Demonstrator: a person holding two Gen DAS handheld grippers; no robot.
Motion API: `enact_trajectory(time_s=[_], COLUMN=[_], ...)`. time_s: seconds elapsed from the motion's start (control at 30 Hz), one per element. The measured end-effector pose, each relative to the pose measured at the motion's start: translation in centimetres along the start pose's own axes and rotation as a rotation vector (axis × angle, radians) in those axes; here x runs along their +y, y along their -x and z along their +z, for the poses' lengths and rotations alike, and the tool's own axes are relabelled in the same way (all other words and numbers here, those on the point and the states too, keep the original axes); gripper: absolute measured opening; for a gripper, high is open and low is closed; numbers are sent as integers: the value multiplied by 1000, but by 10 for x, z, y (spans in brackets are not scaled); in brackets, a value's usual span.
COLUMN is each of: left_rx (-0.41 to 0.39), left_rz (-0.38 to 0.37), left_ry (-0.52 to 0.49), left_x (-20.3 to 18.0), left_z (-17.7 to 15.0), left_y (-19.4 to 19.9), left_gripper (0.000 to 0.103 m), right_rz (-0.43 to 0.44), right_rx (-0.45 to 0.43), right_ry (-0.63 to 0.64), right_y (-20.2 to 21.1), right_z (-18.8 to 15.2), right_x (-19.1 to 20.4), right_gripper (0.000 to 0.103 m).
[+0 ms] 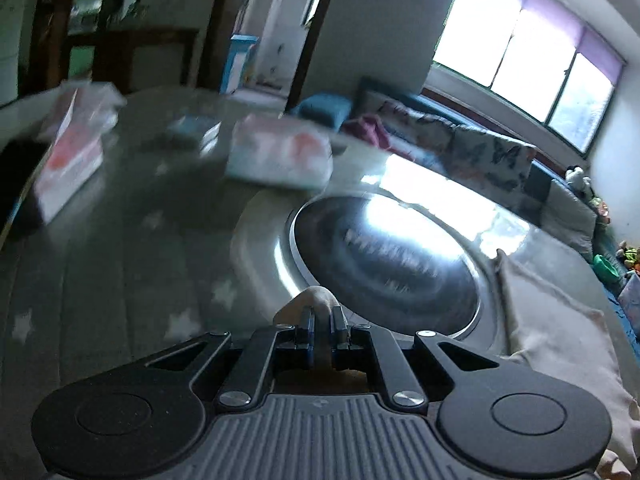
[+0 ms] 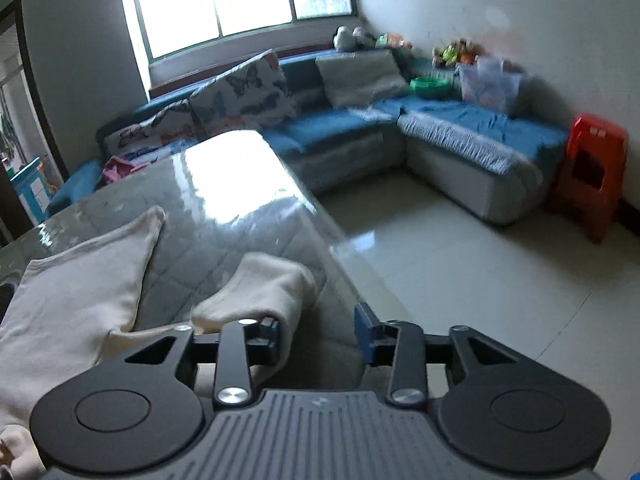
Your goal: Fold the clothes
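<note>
Left gripper (image 1: 322,322): pinching a fold of the cream garment (image 1: 560,344), lifting it over the glass-topped table (image 1: 120,280).
Garment: lying mostly flat beside the table's right edge, one sleeve (image 2: 264,292) bunching up.
Right gripper (image 2: 316,334): jaws spread, holding nothing, hovering just beside that sleeve.
Progress: looking early; folding seemingly barely begun.

Cream garment (image 2: 80,280), star-patterned grey tablecloth (image 1: 120,240)
</note>
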State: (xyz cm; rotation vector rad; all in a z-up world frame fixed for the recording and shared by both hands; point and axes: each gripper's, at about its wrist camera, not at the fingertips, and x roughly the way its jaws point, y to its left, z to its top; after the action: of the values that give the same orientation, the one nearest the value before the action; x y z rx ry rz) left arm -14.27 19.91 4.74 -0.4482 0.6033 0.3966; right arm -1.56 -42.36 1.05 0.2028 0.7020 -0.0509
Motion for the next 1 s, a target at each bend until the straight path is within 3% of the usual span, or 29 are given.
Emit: enact_trajectory(time_s=[0.13, 0.23, 0.3, 0.53, 0.63, 0.8, 1.0], left_rx=[-19, -42, -30, -1, 2, 14, 18], left_rz=[14, 26, 34, 54, 64, 78, 88], left_ry=[16, 13, 18, 19, 22, 28, 21], left_x=[5, 10, 14, 18, 18, 20, 17], left_z=[1, 1, -1, -5, -4, -5, -5], left_y=[4, 11, 12, 8, 7, 4, 1], left_gripper=[8, 8, 8, 8, 8, 9, 12], right_rz=[-33, -23, -24, -51, -74, -106, -109], right_rx=[-2, 16, 26, -1, -43, -127, -99], right_ry=[111, 177, 247, 470, 418, 199, 55], right_y=[0, -3, -6, -16, -17, -10, -3], right_z=[-1, -1, -5, -16, -8, 11, 12], right_x=[16, 37, 50, 94, 92, 57, 14], right_gripper=[51, 54, 61, 70, 70, 75, 78])
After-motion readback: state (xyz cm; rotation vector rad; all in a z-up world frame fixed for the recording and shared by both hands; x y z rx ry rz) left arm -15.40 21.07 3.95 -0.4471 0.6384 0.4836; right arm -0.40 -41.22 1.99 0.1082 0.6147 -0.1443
